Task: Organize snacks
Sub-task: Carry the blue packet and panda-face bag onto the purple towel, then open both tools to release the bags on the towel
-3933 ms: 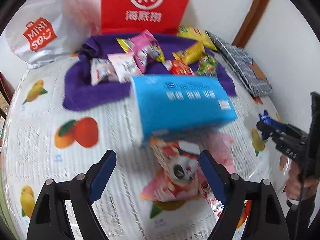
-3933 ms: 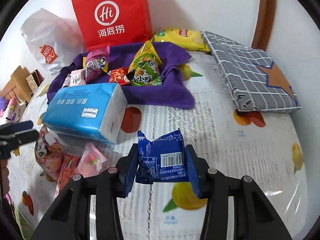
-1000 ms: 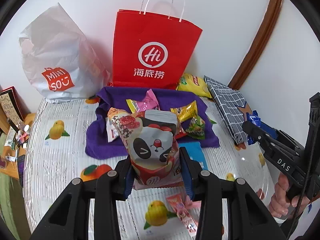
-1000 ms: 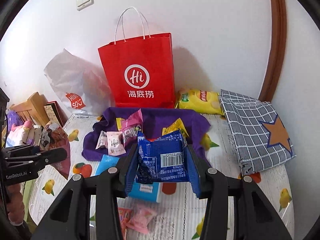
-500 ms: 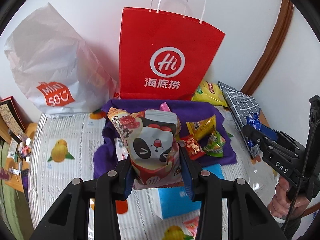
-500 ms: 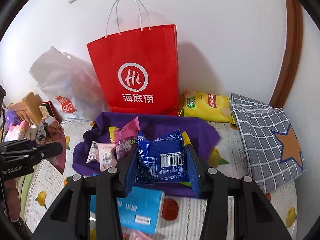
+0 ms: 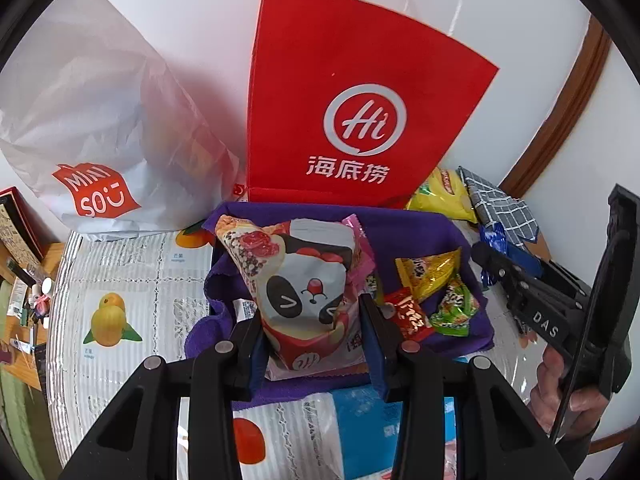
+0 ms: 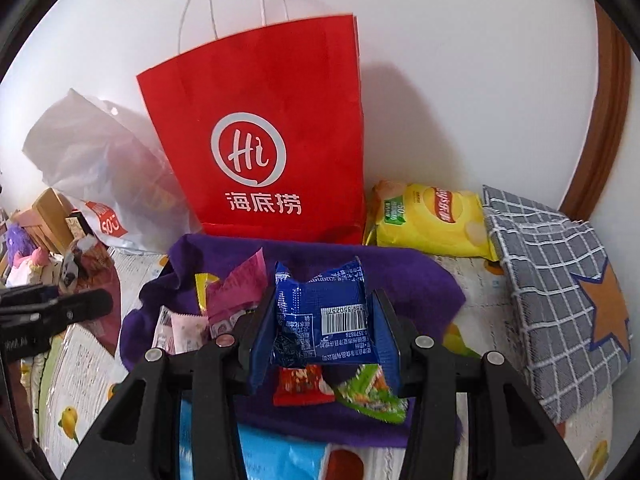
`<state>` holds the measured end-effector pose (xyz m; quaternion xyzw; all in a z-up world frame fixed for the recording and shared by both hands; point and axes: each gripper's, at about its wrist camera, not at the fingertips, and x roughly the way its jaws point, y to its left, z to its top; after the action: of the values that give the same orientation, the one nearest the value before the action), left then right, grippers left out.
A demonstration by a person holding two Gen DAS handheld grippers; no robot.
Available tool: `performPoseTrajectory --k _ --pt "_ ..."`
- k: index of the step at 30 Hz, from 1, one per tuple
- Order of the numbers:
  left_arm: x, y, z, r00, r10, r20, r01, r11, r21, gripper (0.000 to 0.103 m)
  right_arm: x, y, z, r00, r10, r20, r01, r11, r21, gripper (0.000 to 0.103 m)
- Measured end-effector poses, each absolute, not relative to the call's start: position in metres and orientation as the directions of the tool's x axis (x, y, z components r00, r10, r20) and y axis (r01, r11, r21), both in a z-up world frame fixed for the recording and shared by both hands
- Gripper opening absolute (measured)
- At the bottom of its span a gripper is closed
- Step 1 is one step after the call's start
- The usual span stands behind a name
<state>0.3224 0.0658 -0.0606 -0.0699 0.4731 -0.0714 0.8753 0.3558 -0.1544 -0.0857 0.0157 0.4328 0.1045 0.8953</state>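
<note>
Both grippers loaded above the purple cloth.
Left gripper clamps the panda snack bag; right gripper clamps the blue packet.

The red paper bag carries a white ring logo reading "Hi" with the Chinese characters 海底捞 beneath it — the same print shows in the right wrist view. The white plastic bag bears a red tag reading "MINI SO". On the right claw, white letters spell "DAS". The blue snack packet has a barcode with digits that look like 550257 — its other print is too small to read.
</note>
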Motion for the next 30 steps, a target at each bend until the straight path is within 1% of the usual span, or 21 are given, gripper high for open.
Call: performPoseTrajectory --k 7,19,30 --pt "0.339 0.070 -0.083 0.513 -0.204 -0.834 0.032 0.975 -0.219 0.039 0.373 -0.146 -0.098 0.592 0.215 -0.777 -0.189 0.974 0.126 0.045" --pt "0.361 0.065 -0.120 0.449 -0.231 -0.863 0.021 0.968 -0.248 0.039 0.384 -0.132 -0.137 0.519 0.250 -0.818 -0.251 0.959 0.135 0.045" --pt "0.367 0.054 -0.143 0.400 -0.276 -0.874 0.055 0.959 -0.277 0.039 0.388 -0.122 -0.159 0.464 0.243 -0.852 -0.292 0.950 0.112 0.047"
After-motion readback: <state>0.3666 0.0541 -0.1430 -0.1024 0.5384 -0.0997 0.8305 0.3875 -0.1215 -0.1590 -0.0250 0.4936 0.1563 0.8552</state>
